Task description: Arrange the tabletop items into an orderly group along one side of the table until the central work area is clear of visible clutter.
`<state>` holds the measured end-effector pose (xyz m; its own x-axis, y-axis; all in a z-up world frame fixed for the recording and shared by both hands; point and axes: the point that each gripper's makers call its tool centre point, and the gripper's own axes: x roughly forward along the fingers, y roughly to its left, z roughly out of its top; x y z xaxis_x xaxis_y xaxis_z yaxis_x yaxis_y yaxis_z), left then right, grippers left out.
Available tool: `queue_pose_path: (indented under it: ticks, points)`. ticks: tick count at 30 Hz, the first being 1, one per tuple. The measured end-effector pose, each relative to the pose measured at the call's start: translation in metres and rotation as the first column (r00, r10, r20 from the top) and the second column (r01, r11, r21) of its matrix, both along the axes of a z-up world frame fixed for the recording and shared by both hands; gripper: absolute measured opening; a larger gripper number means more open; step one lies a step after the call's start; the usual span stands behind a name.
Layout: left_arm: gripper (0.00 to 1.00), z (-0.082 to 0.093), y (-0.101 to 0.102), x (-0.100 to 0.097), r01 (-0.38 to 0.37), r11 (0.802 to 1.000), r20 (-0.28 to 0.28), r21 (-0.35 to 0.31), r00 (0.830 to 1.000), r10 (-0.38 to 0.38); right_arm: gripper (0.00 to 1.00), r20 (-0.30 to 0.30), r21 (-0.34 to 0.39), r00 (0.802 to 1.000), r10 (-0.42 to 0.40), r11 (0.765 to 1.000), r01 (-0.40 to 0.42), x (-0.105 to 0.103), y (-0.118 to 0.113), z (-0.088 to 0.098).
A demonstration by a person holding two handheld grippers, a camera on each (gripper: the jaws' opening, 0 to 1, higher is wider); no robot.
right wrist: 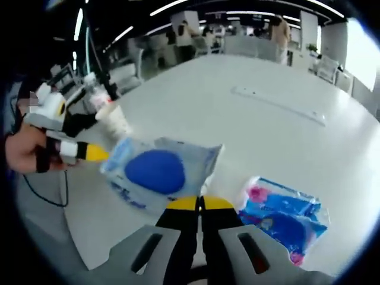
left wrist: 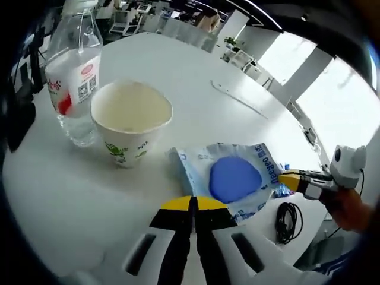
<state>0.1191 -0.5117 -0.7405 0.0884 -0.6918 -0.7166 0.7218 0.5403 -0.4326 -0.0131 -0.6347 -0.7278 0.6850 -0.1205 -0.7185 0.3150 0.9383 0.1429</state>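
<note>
A pale blue wet-wipes pack with a round blue lid sits between both grippers. My left gripper has its jaws pressed together on the pack's near edge. From the right, my right gripper pinches the opposite corner. In the right gripper view the same pack hangs just beyond my right gripper, which is shut on its lower edge, while the left gripper holds its left end in a person's hand. A paper cup and a water bottle stand together left of the pack.
A second blue pack with pink print lies on the white table to the right. A long pale strip lies further out. A black cable coils by the table's edge. Office desks and chairs stand beyond.
</note>
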Motion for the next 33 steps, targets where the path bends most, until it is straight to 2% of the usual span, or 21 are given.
queue_pose_path:
  ticks: [7, 11, 14, 19, 29, 31, 33]
  points:
    - [0.0, 0.002, -0.011, 0.018, -0.003, 1.0, 0.034, 0.006, 0.999, 0.002, 0.0, 0.014, 0.016, 1.0, -0.018, 1.0, 0.018, 0.003, 0.001, -0.003]
    - [0.0, 0.001, -0.015, 0.026, 0.001, 1.0, 0.062, 0.02, 0.998, -0.002, 0.0, 0.017, 0.03, 1.0, -0.02, 0.999, 0.02, 0.006, 0.015, -0.007]
    - [0.0, 0.0, -0.015, 0.03, -0.003, 1.0, 0.063, 0.023, 0.998, 0.002, 0.0, 0.011, 0.042, 1.0, -0.027, 0.999, 0.027, 0.006, 0.019, -0.015]
    - [0.0, 0.001, -0.014, 0.031, -0.006, 1.0, 0.073, 0.026, 0.997, 0.004, 0.0, 0.024, 0.066, 0.998, -0.062, 0.996, 0.06, 0.008, 0.017, -0.016]
    - [0.0, -0.004, -0.008, 0.03, -0.054, 0.998, 0.043, 0.041, 0.998, 0.052, 0.0, 0.034, 0.082, 0.995, -0.092, 0.993, 0.088, 0.011, 0.009, -0.017]
    - [0.0, -0.003, -0.008, 0.03, -0.05, 0.998, 0.048, 0.04, 0.998, 0.048, 0.0, 0.038, 0.098, 0.996, -0.082, 0.992, 0.078, 0.011, 0.011, -0.017]
    - [0.0, -0.002, -0.008, 0.03, -0.044, 0.998, 0.05, 0.039, 0.998, 0.042, 0.01, 0.029, 0.082, 0.997, -0.067, 0.995, 0.064, 0.009, 0.01, -0.018]
